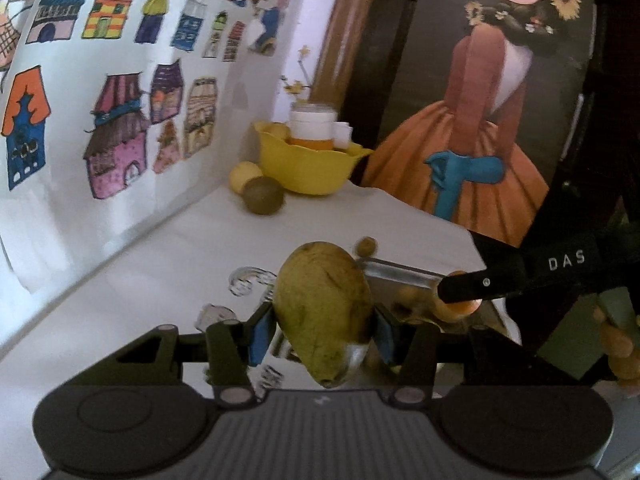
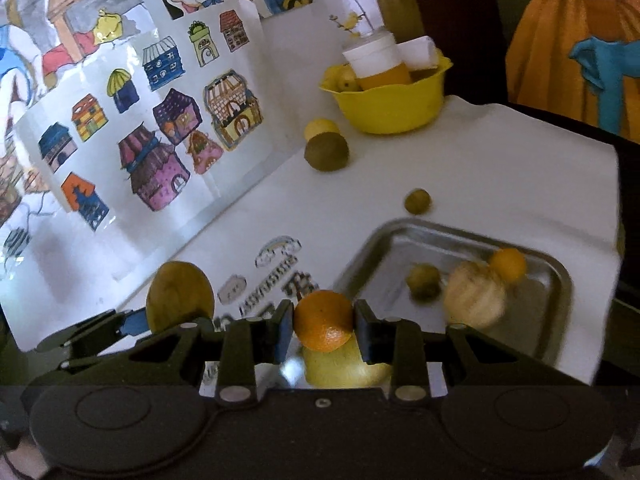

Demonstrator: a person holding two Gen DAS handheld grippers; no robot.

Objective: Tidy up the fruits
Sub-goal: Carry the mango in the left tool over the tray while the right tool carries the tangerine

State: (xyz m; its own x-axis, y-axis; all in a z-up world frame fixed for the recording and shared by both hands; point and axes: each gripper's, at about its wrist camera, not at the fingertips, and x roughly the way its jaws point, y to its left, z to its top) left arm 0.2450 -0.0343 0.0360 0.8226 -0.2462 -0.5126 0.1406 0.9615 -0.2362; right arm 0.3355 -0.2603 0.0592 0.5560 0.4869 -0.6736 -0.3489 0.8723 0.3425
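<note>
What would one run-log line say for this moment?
left gripper: shut on mango | right gripper: shut on orange | metal tray: four fruits

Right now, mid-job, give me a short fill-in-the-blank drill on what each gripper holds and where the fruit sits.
1. The left gripper is shut on a green ____.
2. The right gripper is shut on an ____.
3. The yellow bowl holds a tub with a ____ lid.
4. The metal tray lies on a ____ tablecloth.

Missing words: mango; orange; white; white
</note>
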